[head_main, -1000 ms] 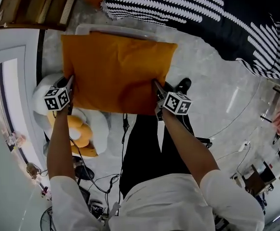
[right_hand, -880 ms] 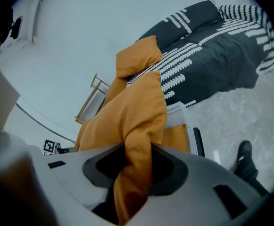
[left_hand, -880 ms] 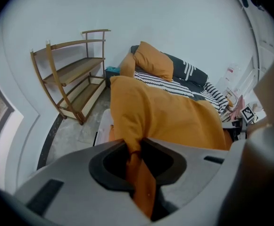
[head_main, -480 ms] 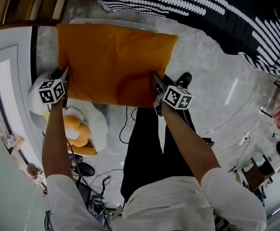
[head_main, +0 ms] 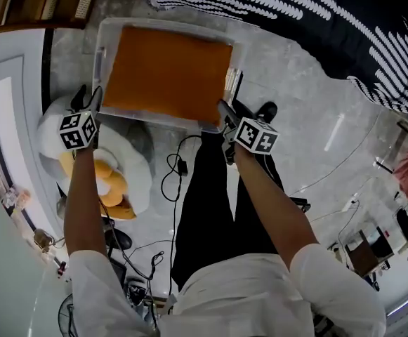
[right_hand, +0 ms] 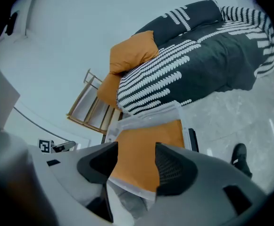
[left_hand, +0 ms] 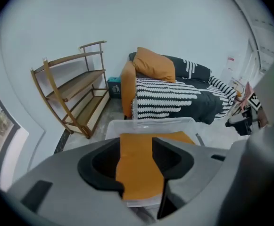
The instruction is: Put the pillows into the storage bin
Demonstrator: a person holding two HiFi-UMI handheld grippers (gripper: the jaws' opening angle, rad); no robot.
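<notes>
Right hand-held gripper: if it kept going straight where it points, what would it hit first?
Probably the pillow lying in the bin, maybe clipping its near rim first; depth is unclear. The right hand-held gripper has just been opening its jaws, with nothing gripped.

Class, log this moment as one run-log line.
orange pillow: flat in storage bin | left gripper: jaws just opened, empty | right gripper: jaws just opened, empty | second pillow: on bed

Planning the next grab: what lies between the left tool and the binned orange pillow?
Only the clear wall of the storage bin, per the head view. The left tool, empty jaws just opening, sits outside it; the orange pillow lies inside.
</notes>
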